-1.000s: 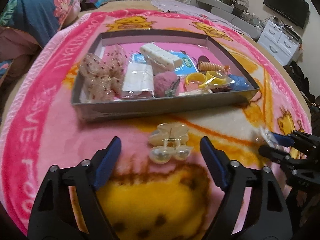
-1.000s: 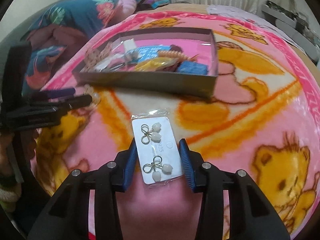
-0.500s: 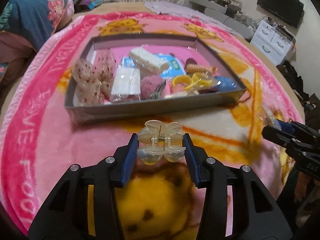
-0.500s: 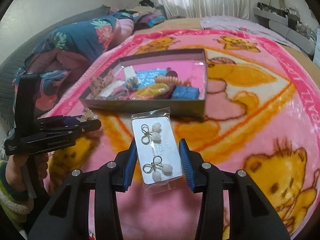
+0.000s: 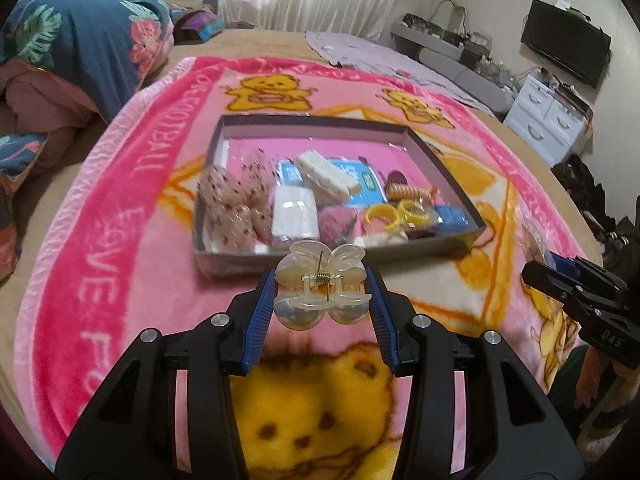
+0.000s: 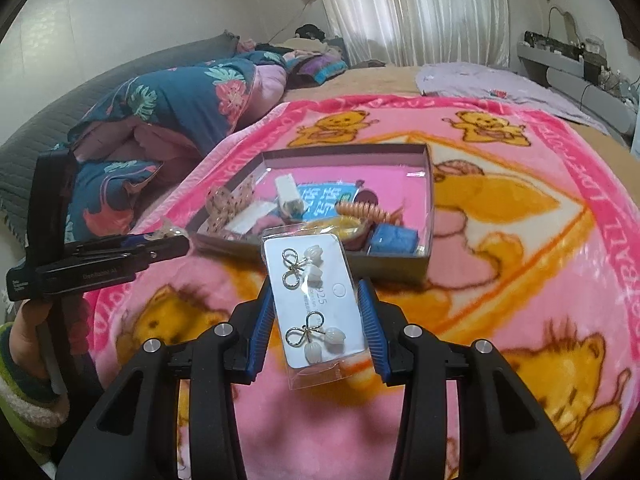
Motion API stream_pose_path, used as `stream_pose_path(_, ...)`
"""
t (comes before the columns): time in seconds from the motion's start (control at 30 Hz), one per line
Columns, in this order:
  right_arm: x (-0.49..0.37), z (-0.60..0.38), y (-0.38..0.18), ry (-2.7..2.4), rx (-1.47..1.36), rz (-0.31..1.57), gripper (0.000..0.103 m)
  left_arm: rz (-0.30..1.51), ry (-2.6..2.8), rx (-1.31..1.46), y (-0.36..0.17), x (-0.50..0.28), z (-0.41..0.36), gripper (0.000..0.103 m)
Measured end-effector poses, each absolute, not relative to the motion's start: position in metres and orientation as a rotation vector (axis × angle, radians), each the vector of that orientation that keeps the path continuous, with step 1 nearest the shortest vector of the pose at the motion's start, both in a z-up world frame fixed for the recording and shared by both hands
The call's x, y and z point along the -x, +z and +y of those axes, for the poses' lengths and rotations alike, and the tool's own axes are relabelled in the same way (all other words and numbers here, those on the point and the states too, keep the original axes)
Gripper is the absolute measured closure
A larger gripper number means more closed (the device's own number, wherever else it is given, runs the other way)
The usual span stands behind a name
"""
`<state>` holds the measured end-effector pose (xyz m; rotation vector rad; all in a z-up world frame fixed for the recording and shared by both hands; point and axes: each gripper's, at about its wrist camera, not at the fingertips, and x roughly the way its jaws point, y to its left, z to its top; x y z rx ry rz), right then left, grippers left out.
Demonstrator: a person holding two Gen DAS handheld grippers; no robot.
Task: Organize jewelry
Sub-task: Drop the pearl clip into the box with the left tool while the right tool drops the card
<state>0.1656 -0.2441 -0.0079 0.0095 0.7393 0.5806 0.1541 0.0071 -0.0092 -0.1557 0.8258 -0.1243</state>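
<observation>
My left gripper [image 5: 321,294] is shut on a clear butterfly hair clip [image 5: 321,284], held above the pink bear blanket [image 5: 120,240] just in front of the grey box [image 5: 440,160]. My right gripper [image 6: 316,304] is shut on a bagged card of bow earrings [image 6: 316,300], also lifted off the blanket. The grey box [image 6: 430,184] holds several hair pieces, yellow rings [image 5: 384,216] and a blue packet [image 5: 360,180]. In the right wrist view the left gripper [image 6: 168,246] shows at the left, with the clip between its fingers. The right gripper shows at the right edge of the left wrist view [image 5: 548,270].
A folded floral quilt [image 6: 180,96] lies at the blanket's far left. A lilac cloth [image 6: 500,84] lies at the far right of the bed. A white drawer unit [image 5: 548,120] and a dark screen [image 5: 564,40] stand by the right wall. A striped sleeve [image 6: 16,380] shows at the lower left.
The left gripper closed on the hair clip and lifted it off the blanket. The right gripper rose with the earring card and tipped up, so the box now sits lower and farther in view.
</observation>
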Motion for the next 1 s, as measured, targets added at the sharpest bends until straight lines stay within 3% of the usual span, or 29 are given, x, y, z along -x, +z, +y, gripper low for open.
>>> stream_pose_path(0.4,-0.211,-0.233,0.013,0.546,0.005,0.693,0.063,0.809,-0.104,0.152,0.005,-0.191,0.013,0.066)
stream_pose_path(0.83,-0.276,-0.216,-0.036,0.479,0.042,0.817,0.062,0.882,-0.093,0.129,-0.036,-0.234,0.006,0.066)
stream_pose_path(0.9,-0.278,-0.216,-0.039,0.476,0.032,0.824,0.060,0.883,-0.087,0.124,-0.037,-0.234,0.007,0.061)
stream_pose_path(0.93,-0.278,-0.217,-0.039,0.478,0.024,0.827,0.056,0.880,-0.086,0.119,-0.037,-0.233,0.007,0.054)
stream_pose_path(1.0,-0.276,-0.219,-0.036,0.480,0.019,0.817,0.048,0.868,-0.080,0.109,-0.033,-0.230,0.006,0.050)
